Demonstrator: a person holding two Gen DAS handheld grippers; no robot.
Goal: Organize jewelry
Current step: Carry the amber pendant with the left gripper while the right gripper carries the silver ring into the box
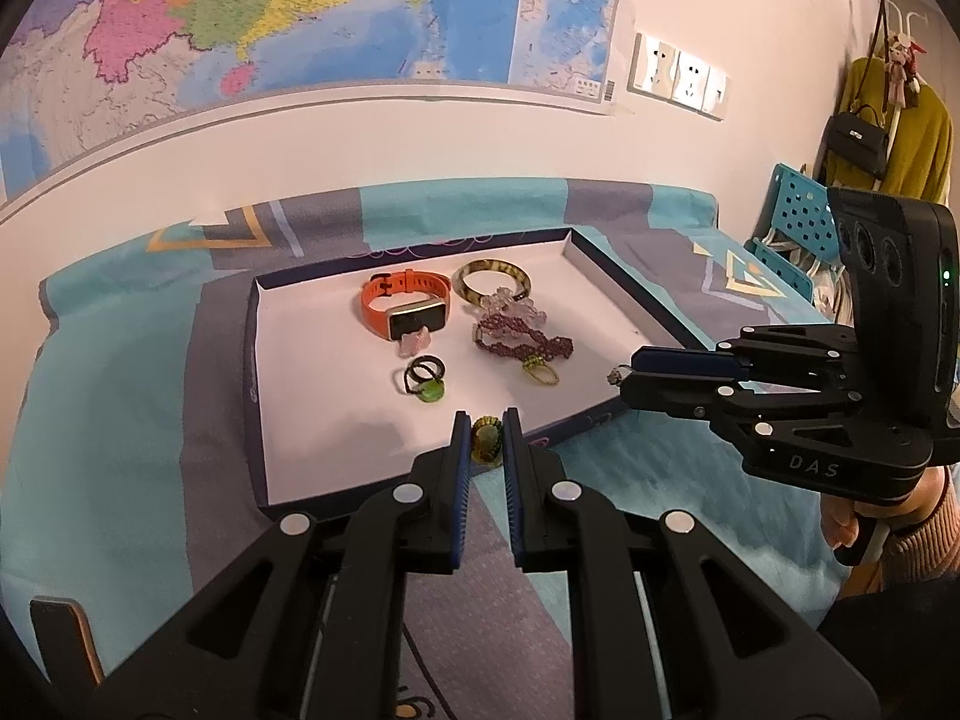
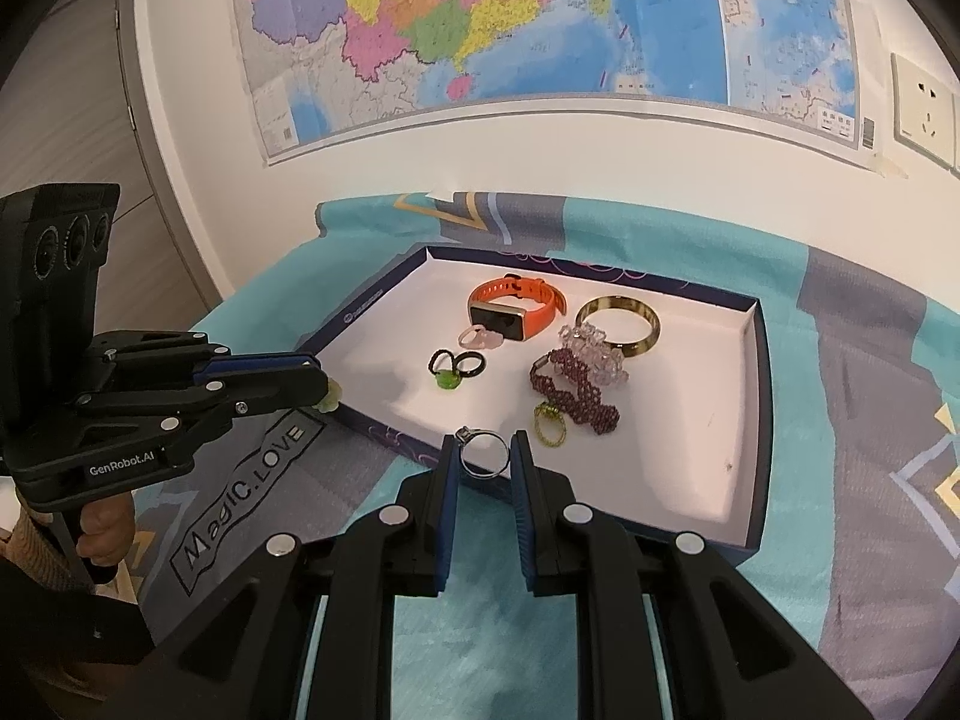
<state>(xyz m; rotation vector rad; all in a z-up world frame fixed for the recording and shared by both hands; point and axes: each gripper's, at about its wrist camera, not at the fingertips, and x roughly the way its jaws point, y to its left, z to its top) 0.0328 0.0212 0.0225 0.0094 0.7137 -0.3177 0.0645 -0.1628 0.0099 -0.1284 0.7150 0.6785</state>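
A shallow white-lined box tray (image 1: 312, 432) (image 2: 744, 480) lies on the cloth. In it are an orange smartwatch (image 1: 402, 303) (image 2: 513, 306), an amber bangle (image 1: 492, 282) (image 2: 621, 324), a clear bead bracelet (image 2: 594, 351), a maroon beaded bracelet (image 1: 525, 342) (image 2: 573, 393), black rings with a green stone (image 1: 423, 378) (image 2: 453, 369) and a yellow-green ring (image 1: 540, 372) (image 2: 549, 423). My left gripper (image 1: 486, 441) (image 2: 327, 390) is shut on a green-yellow ring (image 1: 486, 441) above the tray's near edge. My right gripper (image 2: 486, 453) (image 1: 621, 372) is shut on a silver ring (image 2: 483, 450) above the tray's near edge.
The table is covered by a teal and grey patterned cloth (image 1: 120, 420) (image 2: 870, 360). A map (image 1: 270, 12) hangs on the wall behind. A blue perforated chair (image 1: 798, 222), a yellow coat and a black bag (image 1: 858, 141) stand at the right. A door (image 2: 72, 120) is at the left.
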